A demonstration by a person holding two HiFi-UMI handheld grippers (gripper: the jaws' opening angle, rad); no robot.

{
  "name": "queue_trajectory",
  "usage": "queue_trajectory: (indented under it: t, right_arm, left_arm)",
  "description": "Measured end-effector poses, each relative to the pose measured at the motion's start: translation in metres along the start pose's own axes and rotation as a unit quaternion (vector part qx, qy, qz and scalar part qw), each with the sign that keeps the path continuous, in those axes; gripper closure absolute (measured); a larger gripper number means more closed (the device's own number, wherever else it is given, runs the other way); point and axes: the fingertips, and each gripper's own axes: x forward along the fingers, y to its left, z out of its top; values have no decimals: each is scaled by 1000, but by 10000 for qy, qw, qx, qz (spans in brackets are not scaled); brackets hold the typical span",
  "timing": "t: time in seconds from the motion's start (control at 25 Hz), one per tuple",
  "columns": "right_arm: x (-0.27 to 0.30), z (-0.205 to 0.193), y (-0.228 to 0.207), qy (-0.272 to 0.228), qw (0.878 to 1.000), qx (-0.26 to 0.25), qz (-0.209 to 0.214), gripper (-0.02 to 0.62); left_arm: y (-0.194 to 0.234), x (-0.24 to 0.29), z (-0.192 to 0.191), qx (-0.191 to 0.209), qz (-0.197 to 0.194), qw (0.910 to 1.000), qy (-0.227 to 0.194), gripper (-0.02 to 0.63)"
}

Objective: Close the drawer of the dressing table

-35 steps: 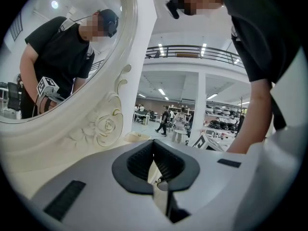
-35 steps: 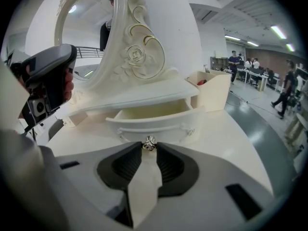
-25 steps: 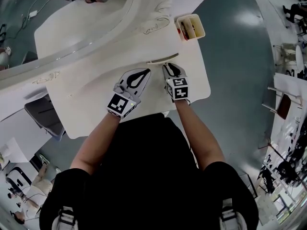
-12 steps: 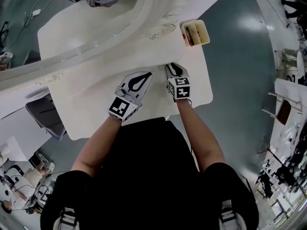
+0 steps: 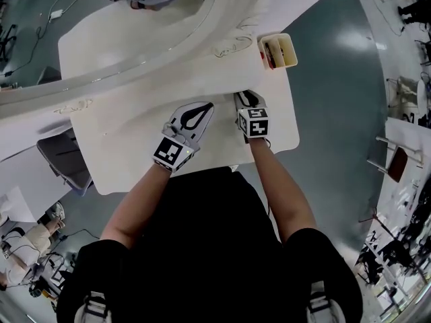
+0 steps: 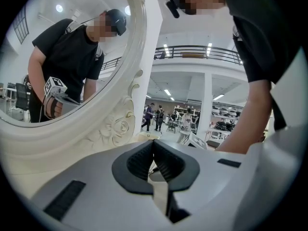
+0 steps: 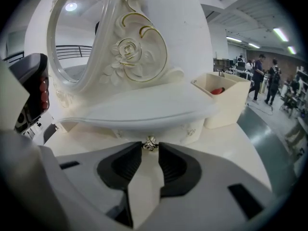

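Observation:
The white dressing table (image 5: 128,147) carries a shallow drawer (image 7: 185,128) under the mirror shelf; its front sits almost flush beneath the shelf edge. A small metal knob (image 7: 151,144) on that front is pinched between the tips of my right gripper (image 7: 151,147), which is shut on it. From the head view the right gripper (image 5: 244,96) points at the shelf edge and hides the drawer. My left gripper (image 5: 204,106) rests over the tabletop to its left, apart from the drawer. In the left gripper view the left gripper (image 6: 154,143) is shut with nothing in it.
The oval mirror (image 5: 101,32) with its carved frame (image 6: 115,129) rises behind the shelf. A cream organiser box (image 5: 278,50) with a red item stands at the table's back right corner. A grey seat (image 5: 64,160) stands left of the table.
My right gripper has moved toward the mirror with the knob. The drawer's front edge, which stuck out from the shelf before, no longer shows. The left gripper has stayed put.

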Motion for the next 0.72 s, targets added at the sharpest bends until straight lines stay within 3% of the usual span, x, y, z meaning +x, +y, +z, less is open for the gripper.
queue_trajectory:
  t: [0.36, 0.72]
  right_arm:
    - [-28, 1, 3, -120, 9999, -67, 43, 489]
    - [-98, 37, 31, -911, 9936, -299, 590, 491]
  left_arm:
    - [-14, -6, 11, 82, 106, 9999, -68, 611]
    - [-43, -16, 29, 293, 209, 9993, -66, 611]
